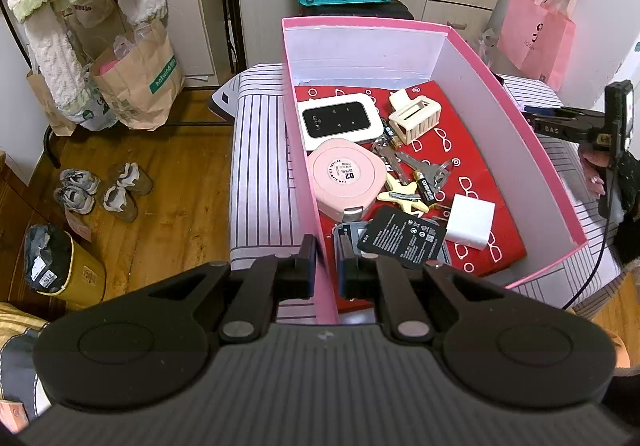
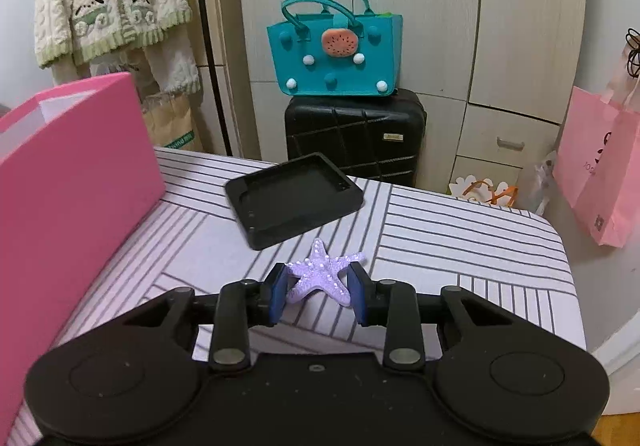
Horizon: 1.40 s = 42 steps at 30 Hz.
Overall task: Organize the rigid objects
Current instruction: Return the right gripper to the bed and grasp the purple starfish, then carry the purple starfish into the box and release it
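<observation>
Fingers of the right gripper (image 2: 319,292) are grasping a purple starfish (image 2: 322,275), at six o'clock of the black tray (image 2: 256,222); the left gripper (image 1: 325,266) is clenching the pink box (image 1: 308,166) wall, seemingly steadying it.

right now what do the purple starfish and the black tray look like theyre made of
Purple starfish: probably moulded resin or hard plastic, glossy, with raised pale dots. Black tray: apparently matte rigid plastic, with thick walls and crisp edges.
</observation>
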Motion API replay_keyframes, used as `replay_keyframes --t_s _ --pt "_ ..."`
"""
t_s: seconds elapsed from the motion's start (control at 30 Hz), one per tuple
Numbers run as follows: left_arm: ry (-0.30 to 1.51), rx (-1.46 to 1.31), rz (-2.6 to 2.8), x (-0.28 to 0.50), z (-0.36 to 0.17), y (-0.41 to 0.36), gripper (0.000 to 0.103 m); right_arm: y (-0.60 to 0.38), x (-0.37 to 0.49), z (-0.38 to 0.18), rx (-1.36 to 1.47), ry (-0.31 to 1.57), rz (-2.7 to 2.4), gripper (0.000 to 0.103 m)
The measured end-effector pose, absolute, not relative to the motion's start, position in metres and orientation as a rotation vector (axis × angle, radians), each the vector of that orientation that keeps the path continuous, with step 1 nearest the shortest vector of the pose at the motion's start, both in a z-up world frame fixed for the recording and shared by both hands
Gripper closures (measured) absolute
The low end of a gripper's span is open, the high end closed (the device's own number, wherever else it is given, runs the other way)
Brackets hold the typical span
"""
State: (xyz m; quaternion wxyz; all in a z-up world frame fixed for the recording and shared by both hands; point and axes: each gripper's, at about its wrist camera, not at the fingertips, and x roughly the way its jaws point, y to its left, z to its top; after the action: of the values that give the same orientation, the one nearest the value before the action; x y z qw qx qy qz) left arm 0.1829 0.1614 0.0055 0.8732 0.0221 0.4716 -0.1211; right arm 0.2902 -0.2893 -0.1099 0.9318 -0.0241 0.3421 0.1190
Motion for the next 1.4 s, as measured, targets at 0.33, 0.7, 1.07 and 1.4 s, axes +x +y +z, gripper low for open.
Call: replay_keyframes --t_s 0.33,0.7,1.07,1.4 --pt "0.974 0.036 -0.262 0.183 0.006 0.167 0.093 -0.270 0.242 -0.060 -0.038 0.631 0.366 0.066" --pt "0.967 0.021 -0.274 0.184 0.004 0.171 0.093 -0.207 0.206 0.004 -0.068 0.559 0.656 0.066" --pt "0.965 0.017 -0.280 0.184 0.002 0.172 0.093 -0.117 0.242 -0.014 -0.242 0.711 0.850 0.066" --pt "0.961 0.010 -0.283 0.183 0.000 0.173 0.093 -0.081 0.276 -0.049 -0.417 0.816 0.885 0.064"
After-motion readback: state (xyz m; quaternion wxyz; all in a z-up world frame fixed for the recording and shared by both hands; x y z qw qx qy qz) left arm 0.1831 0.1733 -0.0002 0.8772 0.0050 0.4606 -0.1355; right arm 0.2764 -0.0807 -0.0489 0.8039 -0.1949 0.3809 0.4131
